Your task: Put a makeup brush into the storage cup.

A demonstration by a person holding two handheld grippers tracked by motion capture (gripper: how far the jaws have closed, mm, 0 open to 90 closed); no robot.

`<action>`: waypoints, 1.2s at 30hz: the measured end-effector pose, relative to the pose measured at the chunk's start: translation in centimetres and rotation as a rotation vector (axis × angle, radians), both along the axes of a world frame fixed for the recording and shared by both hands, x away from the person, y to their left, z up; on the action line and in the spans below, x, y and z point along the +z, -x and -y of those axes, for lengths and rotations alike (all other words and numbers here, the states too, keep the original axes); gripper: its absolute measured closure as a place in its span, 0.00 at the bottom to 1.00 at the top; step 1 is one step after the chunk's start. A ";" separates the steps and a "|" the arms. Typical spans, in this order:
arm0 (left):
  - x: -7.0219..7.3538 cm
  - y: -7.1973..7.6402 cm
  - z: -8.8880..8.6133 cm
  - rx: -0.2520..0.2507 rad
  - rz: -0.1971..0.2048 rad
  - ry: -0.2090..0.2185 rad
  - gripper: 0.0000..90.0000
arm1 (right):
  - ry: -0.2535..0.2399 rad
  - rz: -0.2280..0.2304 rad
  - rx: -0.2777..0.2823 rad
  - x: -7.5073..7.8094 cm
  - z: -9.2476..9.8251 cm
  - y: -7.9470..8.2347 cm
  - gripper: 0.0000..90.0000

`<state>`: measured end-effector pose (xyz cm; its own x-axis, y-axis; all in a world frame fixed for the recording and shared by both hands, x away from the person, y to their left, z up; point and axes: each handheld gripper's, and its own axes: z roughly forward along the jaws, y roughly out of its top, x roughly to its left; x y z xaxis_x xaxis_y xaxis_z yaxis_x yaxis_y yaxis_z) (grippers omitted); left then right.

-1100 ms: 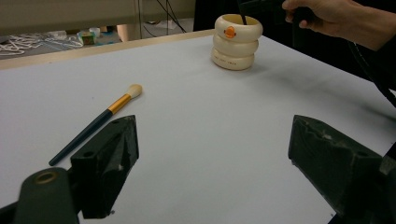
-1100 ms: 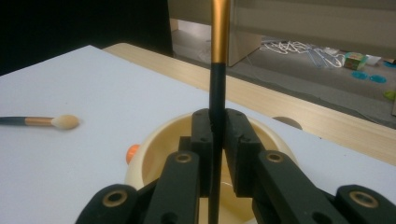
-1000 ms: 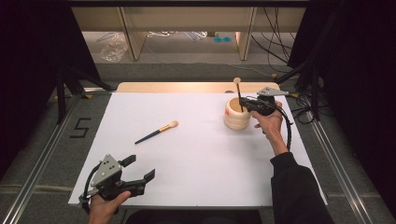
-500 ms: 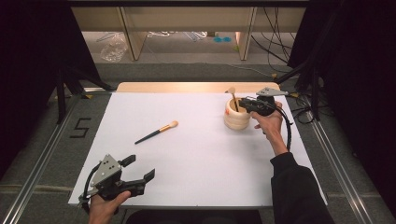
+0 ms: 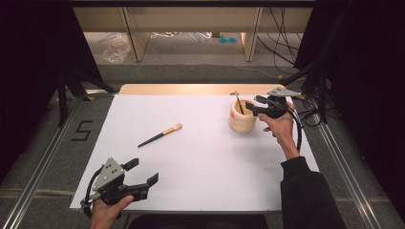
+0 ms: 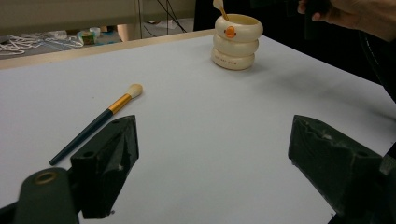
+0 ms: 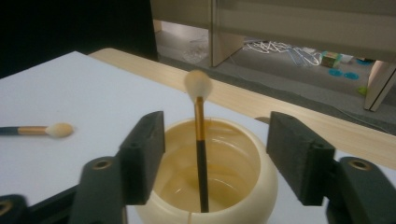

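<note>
A cream ringed cup (image 5: 242, 117) (image 6: 236, 42) (image 7: 264, 186) with a small duck face stands at the back right of the white sheet (image 5: 210, 157). In it leans a makeup brush (image 5: 237, 102) (image 6: 219, 7) (image 7: 201, 154), bristles up. My right gripper (image 5: 253, 106) (image 7: 212, 149) is open just right of the cup, its jaws on either side of the brush without touching it. A second brush (image 5: 160, 135) (image 6: 100, 122) (image 7: 46, 129) lies flat left of centre. At the front left corner, my left gripper (image 5: 143, 171) (image 6: 212, 154) is open and holds nothing.
A wooden strip (image 5: 191, 88) runs along the table's far edge. Metal rails (image 5: 43, 167) (image 5: 344, 162) flank both sides. A "5" mark (image 5: 82, 130) is on the floor at left, and cables (image 5: 310, 114) lie beyond the right edge.
The brush in the cup stood upright by the right gripper a second ago; it now leans against the cup, free of the jaws. The left gripper has not moved.
</note>
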<state>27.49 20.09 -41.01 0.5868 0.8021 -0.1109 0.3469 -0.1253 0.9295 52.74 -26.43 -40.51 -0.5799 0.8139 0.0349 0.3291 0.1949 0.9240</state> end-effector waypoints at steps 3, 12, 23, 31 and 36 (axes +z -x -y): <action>0.0 0.0 0.0 0.001 -0.001 -0.001 0.17 | -0.003 0.006 -0.011 0.6 0.2 0.7 0.33; 0.0 0.0 0.0 0.003 -0.003 0.002 0.17 | -0.009 0.015 -0.017 1.5 -0.5 2.3 0.22; 0.0 -0.2 -0.1 0.014 -0.009 0.005 0.17 | 0.009 0.020 -0.003 1.9 -0.7 4.3 0.19; -0.1 -0.3 -0.1 0.016 -0.008 0.000 0.17 | -0.015 0.024 0.029 2.0 -1.0 6.2 0.18; -0.1 -0.3 -0.1 0.019 -0.012 0.001 0.17 | -0.008 0.052 0.056 2.4 -1.4 7.3 0.18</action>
